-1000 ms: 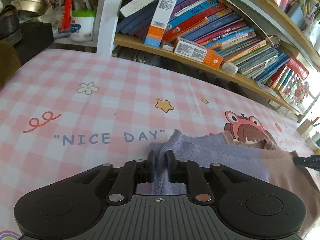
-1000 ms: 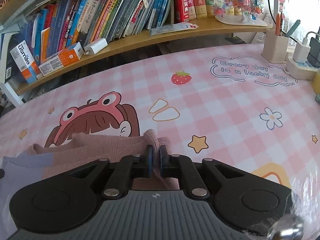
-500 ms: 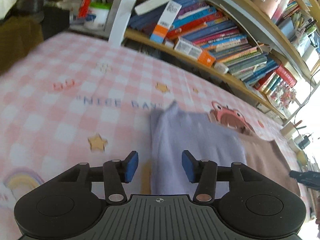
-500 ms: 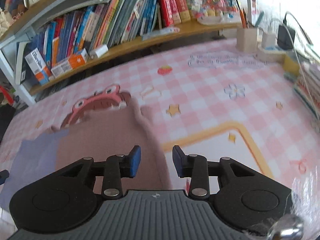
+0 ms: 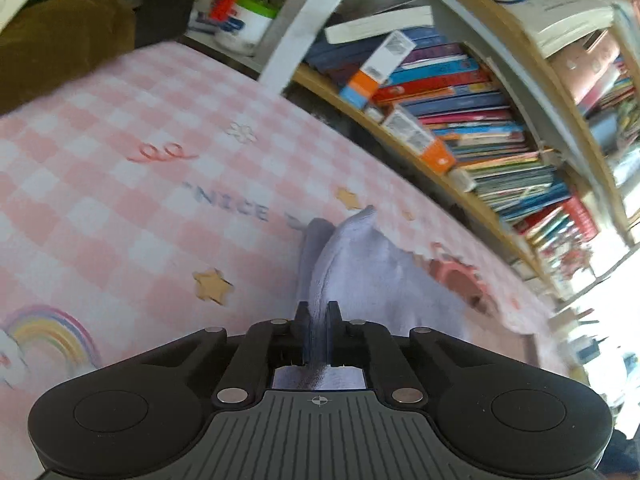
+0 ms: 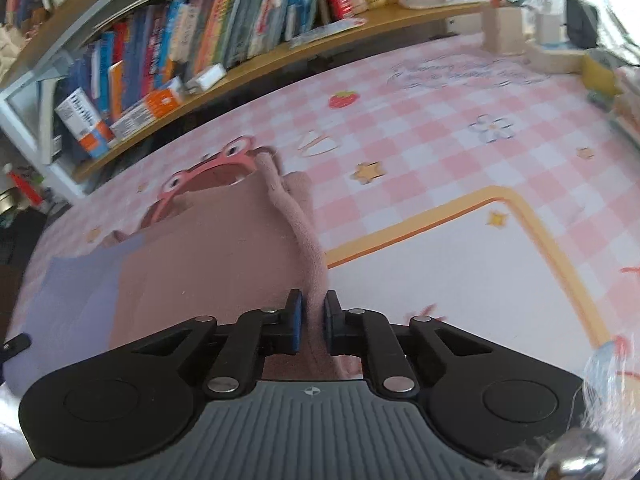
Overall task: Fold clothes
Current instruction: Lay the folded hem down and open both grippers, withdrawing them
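A soft knit garment (image 6: pixel 208 248), lilac on one half and dusty pink on the other, lies on the pink checked tablecloth (image 6: pixel 440 152). The left gripper (image 5: pixel 318 316) is pinched tight on its lilac edge; the right gripper (image 6: pixel 312 320), nearly closed, clasps the pink edge's raised ridge.

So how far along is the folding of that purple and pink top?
The garment already lies flat on the checked tablecloth. Right now the left gripper pinches its purple edge and the right gripper its pink edge. The fold itself looks not yet done.
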Available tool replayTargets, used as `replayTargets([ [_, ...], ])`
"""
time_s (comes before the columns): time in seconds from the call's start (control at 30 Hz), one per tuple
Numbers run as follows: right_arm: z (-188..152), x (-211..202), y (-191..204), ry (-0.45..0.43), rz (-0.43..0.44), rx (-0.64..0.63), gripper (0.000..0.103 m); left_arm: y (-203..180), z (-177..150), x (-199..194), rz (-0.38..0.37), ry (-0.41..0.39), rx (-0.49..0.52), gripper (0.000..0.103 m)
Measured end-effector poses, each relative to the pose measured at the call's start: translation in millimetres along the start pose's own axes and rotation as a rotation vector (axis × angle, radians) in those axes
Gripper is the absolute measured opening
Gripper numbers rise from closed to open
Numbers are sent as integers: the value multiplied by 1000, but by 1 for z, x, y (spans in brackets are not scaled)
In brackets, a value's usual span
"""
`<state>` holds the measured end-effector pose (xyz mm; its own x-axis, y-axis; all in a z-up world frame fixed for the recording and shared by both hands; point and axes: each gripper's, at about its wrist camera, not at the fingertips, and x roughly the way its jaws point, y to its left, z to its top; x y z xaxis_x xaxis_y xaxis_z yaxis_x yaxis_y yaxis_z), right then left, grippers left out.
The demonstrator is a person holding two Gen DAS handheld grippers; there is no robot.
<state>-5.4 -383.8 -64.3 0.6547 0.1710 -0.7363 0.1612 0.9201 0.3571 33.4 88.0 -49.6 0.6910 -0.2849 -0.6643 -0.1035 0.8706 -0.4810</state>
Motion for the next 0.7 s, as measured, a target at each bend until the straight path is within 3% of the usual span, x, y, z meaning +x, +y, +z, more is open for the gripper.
replayTargets([
  [0.4,6,22,26,6,14,-70,10,9,14,20,71,-16,69,7],
  [0.53,7,21,29,0,4,-98,11,6,14,14,99,-30,75,19],
  [0.6,7,15,30,-13,-5,-113,24,0,13,4,126,-56,87,29],
  [0.63,6,11,30,-21,-8,-119,37,-4,10,-3,136,-77,94,37],
  [0.7,5,1,31,-42,-2,-137,44,-12,5,-17,152,-119,108,53],
])
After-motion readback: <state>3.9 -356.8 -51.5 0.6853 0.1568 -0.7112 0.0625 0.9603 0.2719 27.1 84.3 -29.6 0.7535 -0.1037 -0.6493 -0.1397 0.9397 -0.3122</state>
